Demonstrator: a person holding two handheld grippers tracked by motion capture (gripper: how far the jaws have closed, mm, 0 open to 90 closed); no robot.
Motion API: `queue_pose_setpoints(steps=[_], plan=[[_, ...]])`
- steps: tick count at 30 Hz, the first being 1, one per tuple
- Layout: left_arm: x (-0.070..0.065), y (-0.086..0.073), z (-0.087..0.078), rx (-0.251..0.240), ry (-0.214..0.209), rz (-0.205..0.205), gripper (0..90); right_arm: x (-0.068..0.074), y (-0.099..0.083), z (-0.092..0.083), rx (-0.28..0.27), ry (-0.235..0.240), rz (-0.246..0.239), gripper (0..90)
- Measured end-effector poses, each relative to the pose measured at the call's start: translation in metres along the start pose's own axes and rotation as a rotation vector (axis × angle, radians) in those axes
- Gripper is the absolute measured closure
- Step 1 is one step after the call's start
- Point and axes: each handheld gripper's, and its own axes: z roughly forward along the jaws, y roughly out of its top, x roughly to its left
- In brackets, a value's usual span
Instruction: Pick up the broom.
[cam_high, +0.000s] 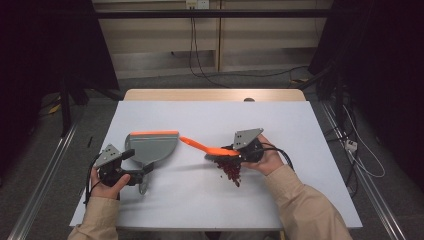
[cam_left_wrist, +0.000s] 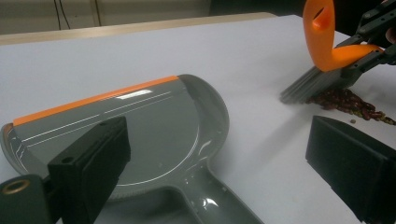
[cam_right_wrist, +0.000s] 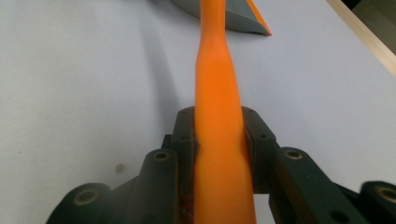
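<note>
A grey dustpan (cam_high: 152, 146) with an orange front lip lies flat on the white table (cam_high: 215, 115), left of centre. My left gripper (cam_high: 136, 163) is at its handle (cam_left_wrist: 210, 205), which lies between the widely parted jaws without either pad (cam_left_wrist: 91, 161) pressing on it. My right gripper (cam_high: 232, 150) is shut on the orange brush (cam_high: 205, 146), whose handle points toward the pan. Its grey bristles (cam_left_wrist: 317, 84) rest on a pile of small dark red beans (cam_high: 231, 171). In the right gripper view the jaws (cam_right_wrist: 218, 126) clamp the orange handle (cam_right_wrist: 217, 84), with the dustpan's corner (cam_right_wrist: 238, 16) beyond.
The table's far edge is a strip of bare wood (cam_high: 215, 94). Black frame posts and loose cables stand on the floor around it. White tabletop lies bare between the pan and the bean pile (cam_left_wrist: 261, 121).
</note>
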Motion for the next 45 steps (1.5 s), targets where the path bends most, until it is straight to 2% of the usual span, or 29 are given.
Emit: queue_pose_setpoints(steps=[8,11,15,17,19,22,24,26,31,35,38,45], plan=[[0.0,0.0,0.0,-0.007,0.001,-0.006,6.3,-0.008,0.002,-0.01,-0.078,-0.037,0.064,71.4],[0.0,0.0,0.0,0.0,0.0,0.0,6.3,-0.012,-0.001,-0.015,-0.079,-0.061,0.08,71.4],[0.0,0.0,0.0,-0.004,0.0,-0.003,6.3,-0.014,-0.01,-0.013,-0.03,-0.08,0.089,71.4],[0.0,0.0,0.0,-0.004,-0.001,-0.004,6.3,-0.013,-0.013,-0.009,-0.018,-0.066,0.102,71.5],[0.0,0.0,0.0,0.0,0.0,0.0,6.3,-0.01,-0.013,-0.007,-0.035,-0.043,0.115,71.5],[0.0,0.0,0.001,-0.004,0.0,-0.004,6.3,-0.005,-0.01,-0.005,-0.028,-0.029,0.091,71.5],[0.0,0.0,0.0,-0.001,-0.001,0.002,6.3,-0.005,-0.009,-0.006,-0.044,-0.016,0.105,71.5],[0.0,0.0,0.0,0.0,0.0,0.001,6.3,-0.004,-0.007,-0.007,-0.037,-0.042,0.088,71.4],[0.0,0.0,0.001,-0.004,0.0,-0.004,6.3,-0.006,-0.002,-0.019,-0.11,-0.033,0.14,71.4],[-0.001,0.0,0.001,-0.002,-0.002,0.001,6.3,0.003,0.005,-0.026,-0.144,0.017,0.156,71.4],[-0.001,0.0,0.001,-0.002,-0.002,0.001,6.3,0.011,0.009,-0.028,-0.152,0.043,0.146,71.4],[-0.001,0.0,0.0,-0.002,-0.004,-0.001,6.3,0.027,0.01,-0.028,-0.17,0.101,0.157,71.4]])
